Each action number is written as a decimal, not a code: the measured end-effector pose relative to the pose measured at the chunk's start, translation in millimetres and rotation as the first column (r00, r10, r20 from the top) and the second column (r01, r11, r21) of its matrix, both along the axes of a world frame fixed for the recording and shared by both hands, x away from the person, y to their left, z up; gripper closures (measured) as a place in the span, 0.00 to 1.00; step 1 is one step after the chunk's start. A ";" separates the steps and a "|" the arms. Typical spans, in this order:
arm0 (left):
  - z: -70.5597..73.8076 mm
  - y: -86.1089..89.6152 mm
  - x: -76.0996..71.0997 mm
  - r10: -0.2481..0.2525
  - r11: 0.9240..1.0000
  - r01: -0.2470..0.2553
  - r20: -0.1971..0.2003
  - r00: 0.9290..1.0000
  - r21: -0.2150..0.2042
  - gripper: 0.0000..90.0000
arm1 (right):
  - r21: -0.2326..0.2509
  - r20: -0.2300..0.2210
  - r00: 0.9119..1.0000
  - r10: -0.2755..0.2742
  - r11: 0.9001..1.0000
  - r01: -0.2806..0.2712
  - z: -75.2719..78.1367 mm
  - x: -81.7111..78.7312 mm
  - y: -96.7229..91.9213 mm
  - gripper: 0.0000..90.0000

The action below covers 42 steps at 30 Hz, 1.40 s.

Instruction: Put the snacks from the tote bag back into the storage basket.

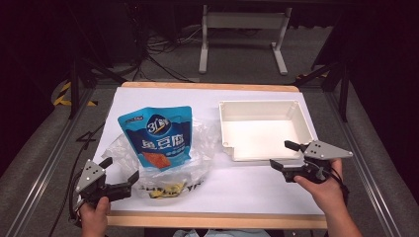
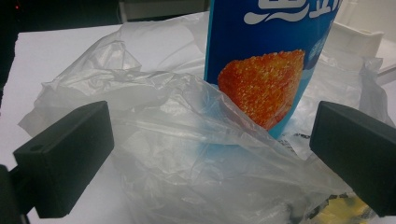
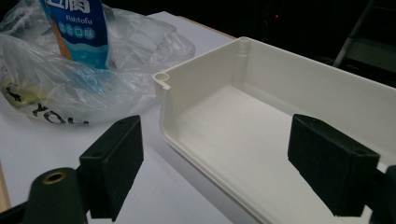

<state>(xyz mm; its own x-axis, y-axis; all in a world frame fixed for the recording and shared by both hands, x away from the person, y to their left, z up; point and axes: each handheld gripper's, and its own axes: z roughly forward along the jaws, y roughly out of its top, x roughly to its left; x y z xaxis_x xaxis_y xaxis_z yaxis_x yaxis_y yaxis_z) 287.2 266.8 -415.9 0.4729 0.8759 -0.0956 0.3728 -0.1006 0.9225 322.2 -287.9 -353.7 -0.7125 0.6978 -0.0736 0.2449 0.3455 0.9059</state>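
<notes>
1. On the white table [image 1: 163, 96], a blue fish tofu snack pouch [image 1: 157, 137] is seen standing upright inside a crumpled clear plastic bag [image 1: 200, 148], left of centre
2. A white rectangular plastic tray [image 1: 262, 129] is placed just right of the bag, open side up, nothing in it
3. The left gripper [image 1: 120, 174] is held at the table's near left, jaws spread wide, nothing gripped; the bag's near edge is seen between and just ahead of the jaws in the left gripper view
4. The right gripper [image 1: 282, 154] is held at the tray's near right corner, jaws wide open, nothing held; the tray's near wall [image 3: 187, 140] is framed between them in the right gripper view
5. Black and yellow print [image 1: 165, 190] is seen on the bag's near side; contact between bag and left jaws cannot be told
</notes>
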 end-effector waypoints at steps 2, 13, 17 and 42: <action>-0.3 -0.4 0.0 0.001 1.000 -0.001 0.003 1.000 -0.001 0.01 | -0.003 -0.008 1.000 0.006 1.000 -0.006 2.6 0.3 0.7 0.22; -0.1 -2.5 0.0 -0.009 1.000 0.009 -0.003 1.000 0.006 0.01 | -0.089 -0.077 0.997 0.025 0.996 -0.032 24.1 3.7 6.6 0.22; 0.3 -2.5 -0.6 -0.008 1.000 0.008 0.001 1.000 0.006 0.01 | -0.094 -0.059 0.998 0.021 0.995 -0.027 26.8 5.7 8.4 0.22; 0.8 -1.0 -0.6 -0.015 1.000 0.015 0.003 1.000 0.008 0.01 | -0.093 -0.011 0.981 0.195 0.976 -0.195 65.7 37.6 74.3 0.20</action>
<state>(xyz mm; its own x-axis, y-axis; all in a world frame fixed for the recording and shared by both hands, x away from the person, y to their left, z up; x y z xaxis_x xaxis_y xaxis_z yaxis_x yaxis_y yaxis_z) 286.7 265.9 -415.0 0.4862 0.8696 -0.0866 0.3679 -0.1138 0.9229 359.9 -213.6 -288.1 -0.8345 0.5354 -0.1302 0.1662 0.4699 0.8669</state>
